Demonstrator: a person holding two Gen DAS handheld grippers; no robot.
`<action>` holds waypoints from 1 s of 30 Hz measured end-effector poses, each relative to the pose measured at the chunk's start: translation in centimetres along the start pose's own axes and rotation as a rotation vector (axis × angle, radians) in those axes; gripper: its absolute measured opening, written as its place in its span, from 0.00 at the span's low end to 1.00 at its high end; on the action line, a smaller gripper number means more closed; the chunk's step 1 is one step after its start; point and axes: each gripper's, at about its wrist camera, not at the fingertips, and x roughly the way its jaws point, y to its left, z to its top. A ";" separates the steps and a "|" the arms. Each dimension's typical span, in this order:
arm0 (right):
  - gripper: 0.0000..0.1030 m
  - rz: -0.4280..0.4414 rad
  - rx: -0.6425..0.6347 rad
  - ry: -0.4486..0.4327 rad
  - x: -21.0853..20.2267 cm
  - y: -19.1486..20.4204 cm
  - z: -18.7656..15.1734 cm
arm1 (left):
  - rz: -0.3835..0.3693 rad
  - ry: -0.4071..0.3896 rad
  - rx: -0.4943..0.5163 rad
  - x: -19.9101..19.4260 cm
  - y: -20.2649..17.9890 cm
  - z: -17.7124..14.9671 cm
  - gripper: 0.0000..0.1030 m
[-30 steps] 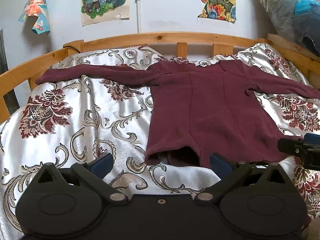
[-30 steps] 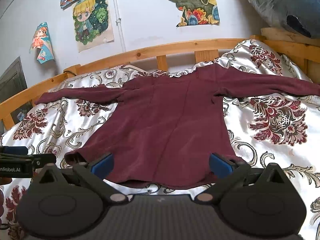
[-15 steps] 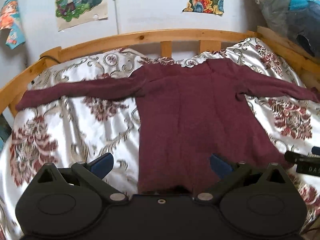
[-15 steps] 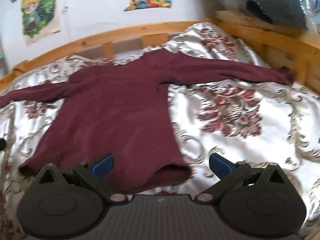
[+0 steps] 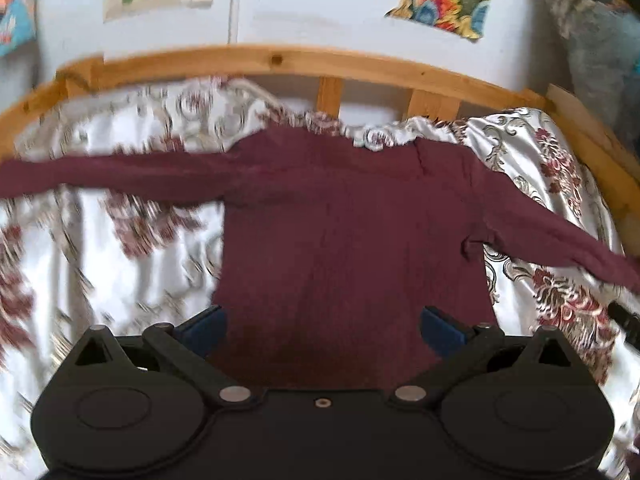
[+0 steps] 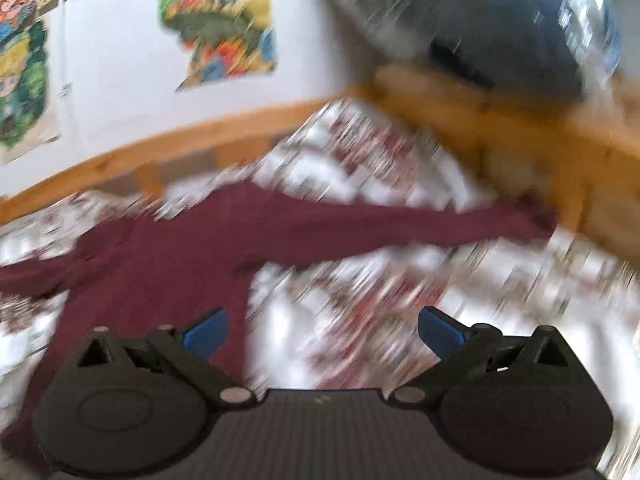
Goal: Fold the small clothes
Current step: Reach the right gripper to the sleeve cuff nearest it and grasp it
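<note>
Blurred view: right tool (image 6: 322, 330) spread wide above maroon top (image 6: 168, 256), apparently untouched.

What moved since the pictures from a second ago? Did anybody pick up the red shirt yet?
Not yet. Both cameras moved: the left hand-held gripper came forward over the maroon shirt, and the right hand-held gripper swung right toward the shirt's long sleeve. Both stay open and hold nothing. The shirt still lies spread flat on the flowered bedspread.
</note>
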 end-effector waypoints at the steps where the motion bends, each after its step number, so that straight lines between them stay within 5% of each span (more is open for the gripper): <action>1: 1.00 -0.031 0.016 -0.019 0.9 -0.8 0.5 | -0.006 0.011 -0.020 0.7 -0.3 -0.3 0.99; 8: 1.00 -0.134 0.208 -0.091 7.0 -7.8 1.7 | 0.029 0.031 0.002 2.8 -1.6 -3.0 0.99; 14: 1.00 -0.283 0.061 -0.029 10.2 -11.1 2.3 | 0.018 0.013 0.042 1.9 -2.7 -4.4 0.99; 21: 0.97 -0.141 -0.242 0.143 12.3 -12.1 4.2 | -0.010 -0.027 0.149 1.0 -3.7 -4.7 0.99; 26: 0.85 -0.127 -0.383 0.239 14.3 -12.3 6.0 | -0.014 -0.033 0.136 0.4 -3.2 -4.6 0.99; 30: 0.63 -0.109 -0.433 0.342 16.0 -12.4 6.4 | -0.031 -0.041 0.104 -0.4 -2.5 -4.6 0.99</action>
